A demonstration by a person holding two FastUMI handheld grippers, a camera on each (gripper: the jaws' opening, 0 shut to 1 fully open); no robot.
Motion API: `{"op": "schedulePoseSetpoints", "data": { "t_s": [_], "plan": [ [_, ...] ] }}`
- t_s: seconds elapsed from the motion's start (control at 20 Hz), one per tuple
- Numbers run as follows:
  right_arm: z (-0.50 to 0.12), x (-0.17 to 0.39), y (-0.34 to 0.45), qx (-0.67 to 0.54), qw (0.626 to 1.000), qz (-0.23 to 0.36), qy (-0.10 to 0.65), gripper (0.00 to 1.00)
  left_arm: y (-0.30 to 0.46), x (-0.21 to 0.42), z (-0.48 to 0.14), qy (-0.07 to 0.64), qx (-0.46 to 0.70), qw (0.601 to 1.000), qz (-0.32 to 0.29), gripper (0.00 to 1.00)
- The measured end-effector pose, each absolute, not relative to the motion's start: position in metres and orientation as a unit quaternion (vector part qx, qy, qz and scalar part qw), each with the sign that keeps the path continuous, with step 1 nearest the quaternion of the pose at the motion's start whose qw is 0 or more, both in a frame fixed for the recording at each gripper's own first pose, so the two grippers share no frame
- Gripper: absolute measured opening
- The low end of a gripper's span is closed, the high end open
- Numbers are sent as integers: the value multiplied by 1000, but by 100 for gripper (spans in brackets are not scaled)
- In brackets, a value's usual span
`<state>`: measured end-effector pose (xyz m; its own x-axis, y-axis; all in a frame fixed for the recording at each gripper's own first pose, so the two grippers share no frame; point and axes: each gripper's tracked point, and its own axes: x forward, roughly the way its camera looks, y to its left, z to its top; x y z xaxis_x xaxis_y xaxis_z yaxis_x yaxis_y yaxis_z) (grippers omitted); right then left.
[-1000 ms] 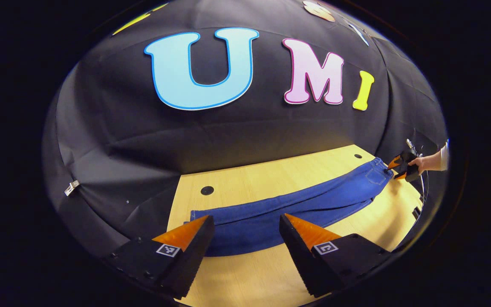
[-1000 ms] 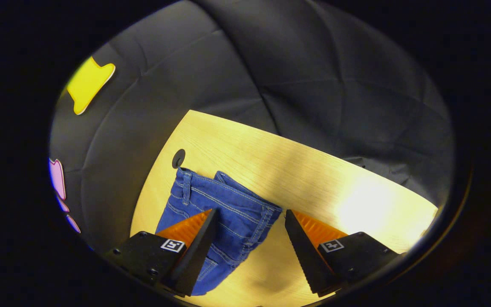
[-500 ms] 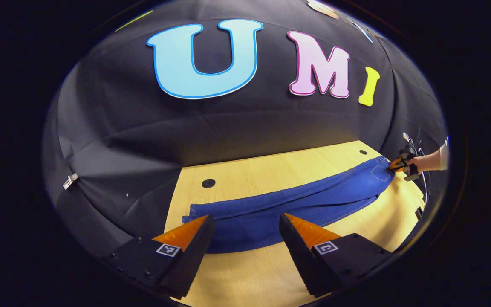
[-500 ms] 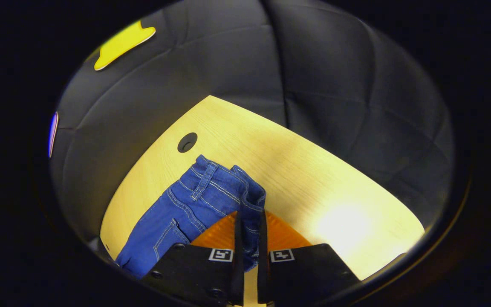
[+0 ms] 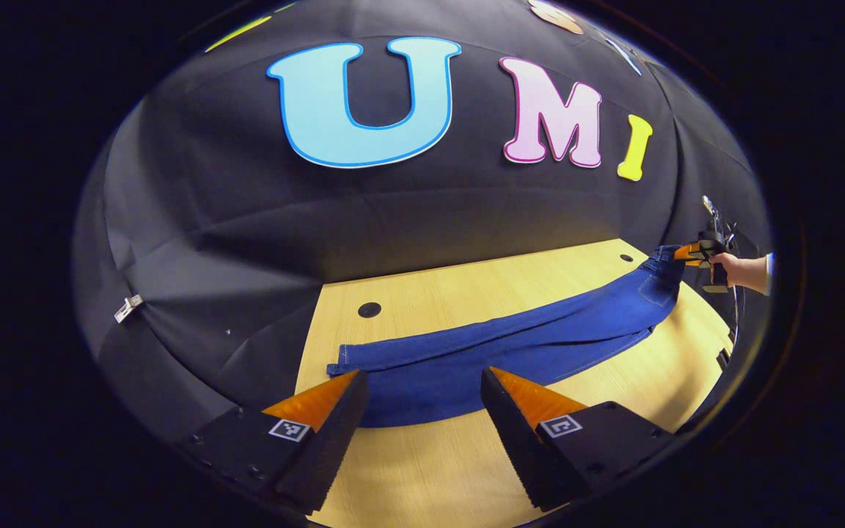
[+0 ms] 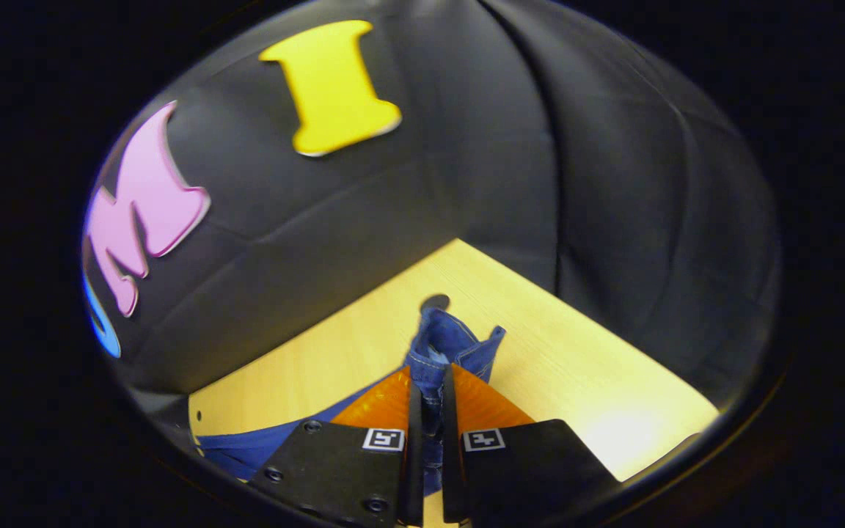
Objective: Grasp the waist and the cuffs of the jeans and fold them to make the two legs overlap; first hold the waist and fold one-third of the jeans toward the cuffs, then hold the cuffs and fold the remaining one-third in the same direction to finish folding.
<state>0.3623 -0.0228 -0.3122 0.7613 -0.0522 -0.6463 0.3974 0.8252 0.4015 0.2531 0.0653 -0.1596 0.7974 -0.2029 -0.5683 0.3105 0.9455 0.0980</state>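
Black cloth walls enclose a pale wooden surface (image 5: 466, 293) on which the blue jeans (image 5: 496, 352) lie stretched lengthwise. Left gripper (image 5: 422, 389): fingers set wide apart, holding nothing, poised low over the near edge of the surface. The cuff end of the jeans lies directly ahead of and between the two fingertips, its near hem just beyond them; whether the fingers touch the fabric cannot be told. From there the legs run away to the right toward the waist. Right gripper (image 6: 427, 400): fingers closed nearly together, both pressing on the denim waistband (image 6: 446, 345), which stands up bunched just beyond the fingertips, raised off the surface. The rest of the garment trails down and away to the left of those fingers. In the left gripper view the same gripper (image 5: 690, 253) appears far off at the right, held by a hand (image 5: 734, 268) with a light sleeve, the waist end lifted at its fingertips. A round dark hole (image 5: 370, 309) in the surface sits beyond the cuff end.
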Motion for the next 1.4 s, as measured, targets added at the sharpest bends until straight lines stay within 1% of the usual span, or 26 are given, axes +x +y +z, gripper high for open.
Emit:
{"op": "schedulePoseSetpoints", "data": {
  "t_s": [0.1, 0.15, 0.25, 0.3, 0.35, 0.45, 0.6, 0.7, 0.9, 1.0, 1.15, 1.25, 1.35, 1.4],
  "plan": [
    [-259, 350, 4, 220, 928, -83, 288, 14, 70, 247, -159, 286, 87, 944, -138, 98],
    [-245, 347, 12, 196, 937, -64, 283, 4, 72, 242, -158, 286, 84, 944, -140, 98],
    [-236, 328, 42, 202, 935, -26, 292, 5, 76, 234, -160, 285, 80, 944, -146, 98],
    [-248, 319, 43, 206, 925, 0, 318, 5, 80, 229, -163, 287, 79, 943, -147, 98],
    [-260, 300, 53, 196, 917, 15, 346, 5, 86, 224, -168, 294, 81, 942, -144, 98],
    [-256, 282, 63, 174, 921, 44, 345, 5, 99, 212, -174, 301, 85, 940, -135, 98],
    [-254, 250, 89, 174, 914, 94, 355, 5, 111, 193, -178, 307, 77, 940, -125, 98],
    [-233, 220, 108, 179, 909, 117, 359, 5, 124, 181, -183, 315, 67, 940, -111, 98],
    [-210, 198, 147, 192, 896, 174, 360, 5, 132, 168, -183, 319, 48, 942, -96, 98],
    [-218, 192, 163, 187, 891, 191, 367, 4, 134, 166, -183, 320, 52, 941, -93, 98],
    [-233, 181, 171, 194, 878, 191, 393, 4, 126, 173, -186, 324, 44, 940, -95, 98],
    [-258, 165, 176, 178, 868, 198, 419, 5, 120, 182, -197, 342, 34, 935, -92, 98],
    [-279, 146, 187, 171, 848, 214, 453, 5, 119, 196, -210, 362, 26, 928, -89, 98],
    [-282, 142, 194, 179, 838, 225, 464, 0, 120, 203, -216, 373, 23, 924, -87, 98]
  ]
}}
